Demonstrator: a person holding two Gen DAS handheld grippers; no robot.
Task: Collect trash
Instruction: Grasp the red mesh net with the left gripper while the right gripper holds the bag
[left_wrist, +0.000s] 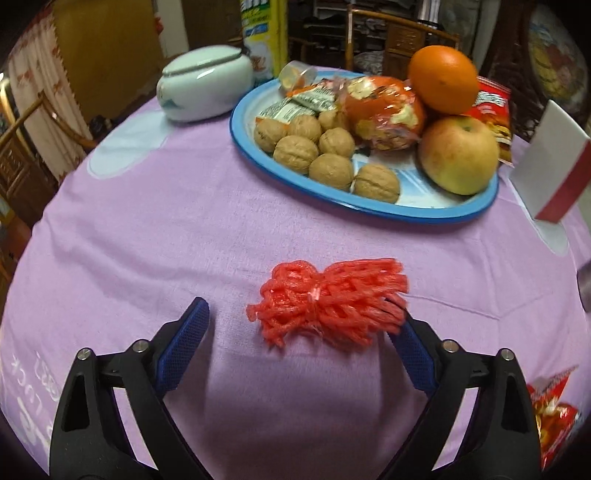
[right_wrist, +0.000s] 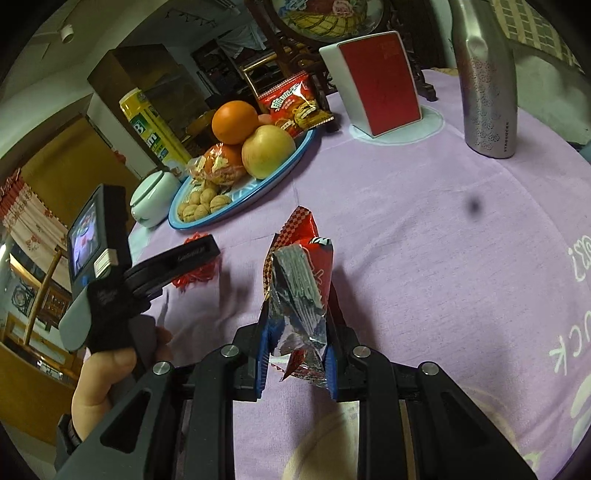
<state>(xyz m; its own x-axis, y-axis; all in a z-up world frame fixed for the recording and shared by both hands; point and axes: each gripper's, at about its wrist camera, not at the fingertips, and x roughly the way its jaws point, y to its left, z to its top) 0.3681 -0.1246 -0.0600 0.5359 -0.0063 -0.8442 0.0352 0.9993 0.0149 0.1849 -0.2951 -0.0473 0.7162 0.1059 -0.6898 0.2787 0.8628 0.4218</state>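
A crumpled red foam net (left_wrist: 328, 302) lies on the purple tablecloth, between the wide-apart fingers of my left gripper (left_wrist: 302, 314). The gripper is open; its right pad (left_wrist: 410, 343) sits right at the net's edge and the left pad stands clear of it. In the right wrist view a person's hand (right_wrist: 110, 376) holds that gripper over the net (right_wrist: 195, 275), which is partly hidden. My right gripper (right_wrist: 299, 314) is shut on a red and silver snack wrapper (right_wrist: 299, 273) that sticks up between its blue pads, above the cloth.
A blue-rimmed plate (left_wrist: 369, 211) holds walnuts, an apple, an orange and snack packs just beyond the net. Around it stand a pale lidded jar (left_wrist: 203, 88), a yellow can (right_wrist: 155, 125), a white and red box (right_wrist: 373, 81) and a metal bottle (right_wrist: 487, 81).
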